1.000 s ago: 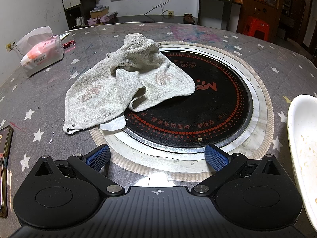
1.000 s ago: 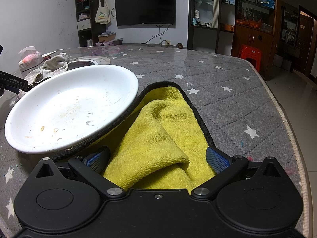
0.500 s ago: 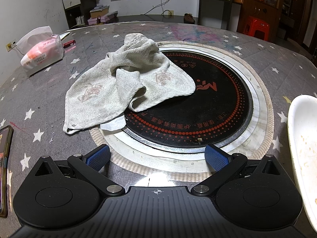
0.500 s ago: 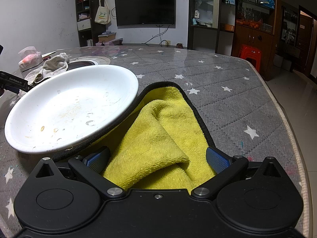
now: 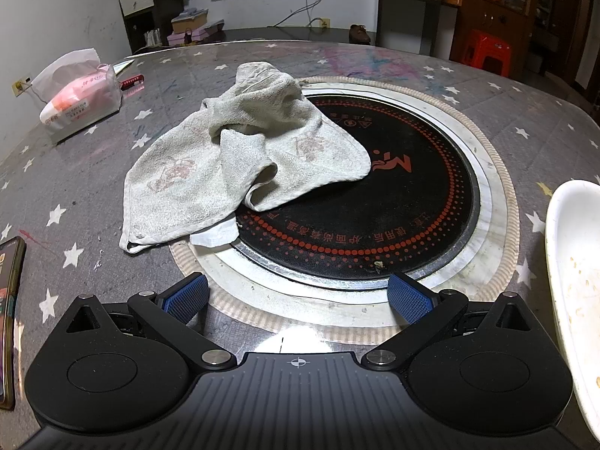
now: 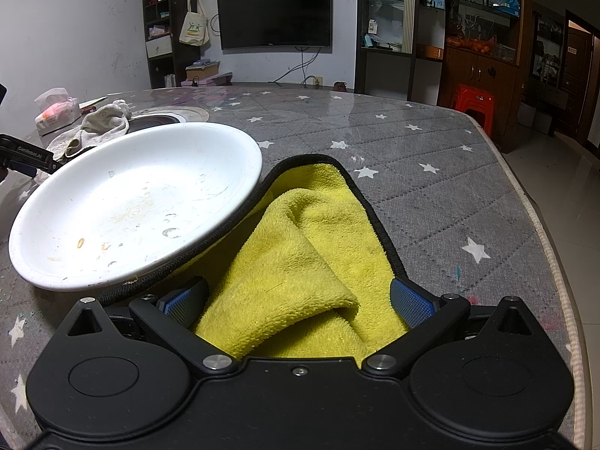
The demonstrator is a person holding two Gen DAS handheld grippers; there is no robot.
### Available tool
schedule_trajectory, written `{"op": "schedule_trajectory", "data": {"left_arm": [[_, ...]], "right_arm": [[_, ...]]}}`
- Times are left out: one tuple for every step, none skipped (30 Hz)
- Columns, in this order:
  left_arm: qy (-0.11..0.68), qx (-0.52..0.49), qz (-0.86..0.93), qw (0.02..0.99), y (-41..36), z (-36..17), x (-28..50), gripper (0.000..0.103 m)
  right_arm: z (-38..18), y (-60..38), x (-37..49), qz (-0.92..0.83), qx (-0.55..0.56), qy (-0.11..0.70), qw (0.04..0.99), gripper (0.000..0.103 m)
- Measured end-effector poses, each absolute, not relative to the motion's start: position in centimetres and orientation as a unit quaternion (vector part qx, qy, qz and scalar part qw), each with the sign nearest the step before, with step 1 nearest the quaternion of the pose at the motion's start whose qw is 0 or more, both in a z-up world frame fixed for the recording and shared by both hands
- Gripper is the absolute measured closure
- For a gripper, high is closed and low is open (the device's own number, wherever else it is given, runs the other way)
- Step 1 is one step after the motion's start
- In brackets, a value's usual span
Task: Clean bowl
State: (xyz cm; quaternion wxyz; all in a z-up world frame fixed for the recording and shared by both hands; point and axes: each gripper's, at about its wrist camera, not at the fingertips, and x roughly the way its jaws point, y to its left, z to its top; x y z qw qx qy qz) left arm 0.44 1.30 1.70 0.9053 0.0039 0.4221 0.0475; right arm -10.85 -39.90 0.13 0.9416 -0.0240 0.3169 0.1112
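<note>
A white shallow bowl (image 6: 135,202) with food smears rests on the table, its right rim lying over a yellow cloth (image 6: 300,262) with a black edge. Its rim also shows at the right edge of the left wrist view (image 5: 573,281). My right gripper (image 6: 298,300) is open, its blue pads either side of the yellow cloth's near fold. My left gripper (image 5: 298,296) is open and empty, just above the near rim of a round black cooktop (image 5: 375,187) set in the table.
A crumpled grey-white towel (image 5: 232,157) lies half on the cooktop. A tissue pack (image 5: 80,101) sits at the far left, a phone (image 5: 9,300) at the left edge. The table edge (image 6: 543,247) runs down the right.
</note>
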Motion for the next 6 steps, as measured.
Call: {"op": "schedule_trajectory", "data": {"left_arm": [[0.422,0.004,0.048,0.905,1.30,1.71,0.44,0.000],[0.422,0.004,0.048,0.905,1.31,1.71,0.44,0.000],[0.422,0.004,0.048,0.905,1.31,1.71,0.44,0.000],[0.423,0.004,0.048,0.905,1.32,1.72,0.44,0.000],[0.423,0.004,0.048,0.905,1.32,1.72,0.43,0.000],[0.423,0.004,0.048,0.905,1.31,1.72,0.42,0.000]], "right_arm": [[0.12,-39.91,-10.85,0.111,-0.024,0.317,0.942,0.000],[0.12,-39.91,-10.86,0.111,-0.024,0.317,0.942,0.000],[0.12,-39.91,-10.86,0.111,-0.024,0.317,0.942,0.000],[0.12,-39.91,-10.85,0.111,-0.024,0.317,0.942,0.000],[0.12,-39.91,-10.85,0.111,-0.024,0.317,0.942,0.000],[0.12,-39.91,-10.86,0.111,-0.024,0.317,0.942,0.000]]}}
